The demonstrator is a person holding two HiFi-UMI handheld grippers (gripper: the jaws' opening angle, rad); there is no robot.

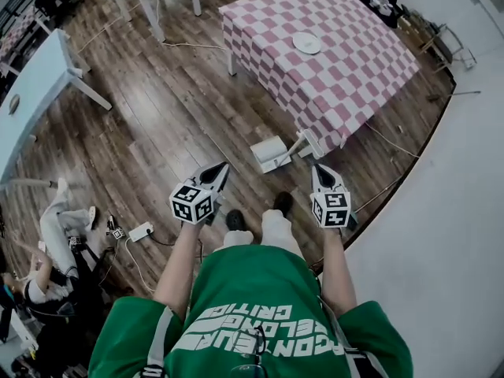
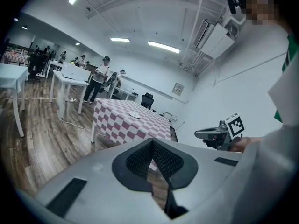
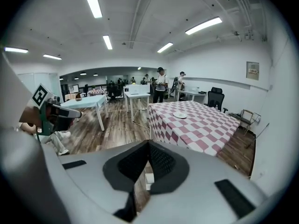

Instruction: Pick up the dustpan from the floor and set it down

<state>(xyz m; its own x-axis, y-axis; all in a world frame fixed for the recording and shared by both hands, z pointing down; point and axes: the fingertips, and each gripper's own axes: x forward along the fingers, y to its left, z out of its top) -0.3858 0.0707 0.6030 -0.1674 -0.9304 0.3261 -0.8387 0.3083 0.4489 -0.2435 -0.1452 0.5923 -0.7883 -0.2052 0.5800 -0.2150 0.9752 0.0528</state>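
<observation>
Dustpan (image 1: 270, 153) on floor by checked table (image 1: 346, 61) corner, left gripper (image 1: 222, 167) closed, empty, right gripper (image 1: 319, 168) closed, empty, green shirt (image 1: 252, 290) print unreadable

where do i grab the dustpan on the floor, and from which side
Probably its handle, the slim part sticking out of the dustpan toward the checkered table. Come from above, jaws across it; the pan itself lies flat and looks too wide.

The room is lit brightly and evenly by ceiling strips (image 3: 92, 1), with pale glare thrown on the floor (image 1: 150, 124). Straight lines are bent toward the edges, and the gripper views' corners are darkened.
</observation>
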